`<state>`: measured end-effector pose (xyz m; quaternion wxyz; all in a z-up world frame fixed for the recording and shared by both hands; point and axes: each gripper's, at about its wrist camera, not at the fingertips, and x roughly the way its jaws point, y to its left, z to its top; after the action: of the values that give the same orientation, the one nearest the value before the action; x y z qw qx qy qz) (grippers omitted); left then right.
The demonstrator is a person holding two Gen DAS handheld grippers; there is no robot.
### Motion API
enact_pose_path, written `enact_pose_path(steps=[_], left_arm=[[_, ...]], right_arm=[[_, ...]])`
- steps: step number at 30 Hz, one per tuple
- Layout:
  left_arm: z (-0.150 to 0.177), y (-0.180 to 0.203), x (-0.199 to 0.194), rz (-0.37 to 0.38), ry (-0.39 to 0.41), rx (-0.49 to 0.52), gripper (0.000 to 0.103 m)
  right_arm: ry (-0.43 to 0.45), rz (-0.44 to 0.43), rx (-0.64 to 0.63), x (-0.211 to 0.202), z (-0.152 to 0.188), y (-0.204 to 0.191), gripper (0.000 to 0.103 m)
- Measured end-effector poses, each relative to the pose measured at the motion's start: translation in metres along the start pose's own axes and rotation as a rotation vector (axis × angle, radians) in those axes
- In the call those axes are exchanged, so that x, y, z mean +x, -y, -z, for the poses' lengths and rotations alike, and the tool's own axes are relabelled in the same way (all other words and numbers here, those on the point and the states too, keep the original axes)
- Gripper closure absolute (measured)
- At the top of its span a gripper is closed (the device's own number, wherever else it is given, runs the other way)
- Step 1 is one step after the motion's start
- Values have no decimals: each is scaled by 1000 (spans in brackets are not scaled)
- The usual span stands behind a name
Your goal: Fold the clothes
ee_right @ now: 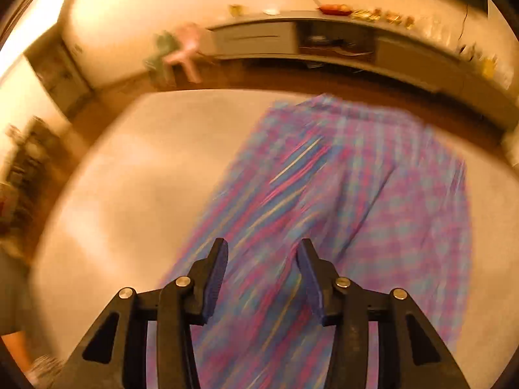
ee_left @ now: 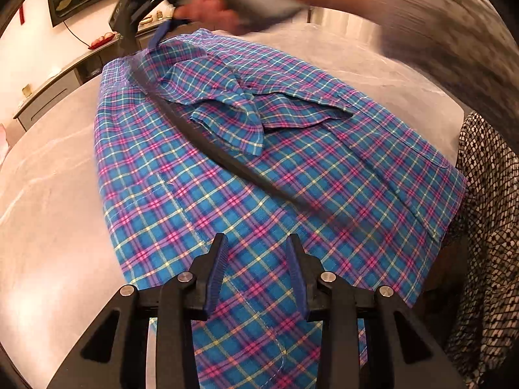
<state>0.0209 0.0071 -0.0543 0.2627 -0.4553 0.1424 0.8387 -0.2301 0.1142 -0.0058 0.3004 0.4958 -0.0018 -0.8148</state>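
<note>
A blue, pink and yellow plaid shirt (ee_left: 201, 175) lies flat on a pale marble table (ee_left: 48, 194), with one sleeve (ee_left: 246, 110) folded across its middle. My left gripper (ee_left: 258, 243) is open and empty, hovering just above the shirt's near part. My right gripper (ee_right: 262, 249) is open and empty above the same shirt (ee_right: 373, 201), which is motion-blurred in the right wrist view. In the left wrist view the right gripper's blue fingers (ee_left: 159, 37) show blurred at the shirt's far end, held by a hand (ee_left: 223, 3).
A grey sideboard (ee_right: 324, 45) with small items runs along the far wall. A pink object (ee_right: 185, 50) stands by its left end. The person's patterned clothing (ee_left: 489, 227) is at the table's right edge. Bare tabletop (ee_right: 123, 194) lies left of the shirt.
</note>
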Motion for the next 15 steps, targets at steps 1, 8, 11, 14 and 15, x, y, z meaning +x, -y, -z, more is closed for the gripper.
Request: enact_pose_path(steps=[1,8,11,14,15], left_arm=[[0,2,0,-3,-1,9,68],[7,6,-9,47,-14,8,68],[7,-6,-16,69,8,-34,68],[0,-40,-37,73,107,-184,69],[0,-54,-42,83,129,-251,68]], right_arm=[[-28,-72,6,12,22,-4,51],[-118,109,-17,144,128,13,57],[-113,95,36,182,152,23,57],[-10,48,16,198,181,17,57],[29,56,9,204,193,18,54]])
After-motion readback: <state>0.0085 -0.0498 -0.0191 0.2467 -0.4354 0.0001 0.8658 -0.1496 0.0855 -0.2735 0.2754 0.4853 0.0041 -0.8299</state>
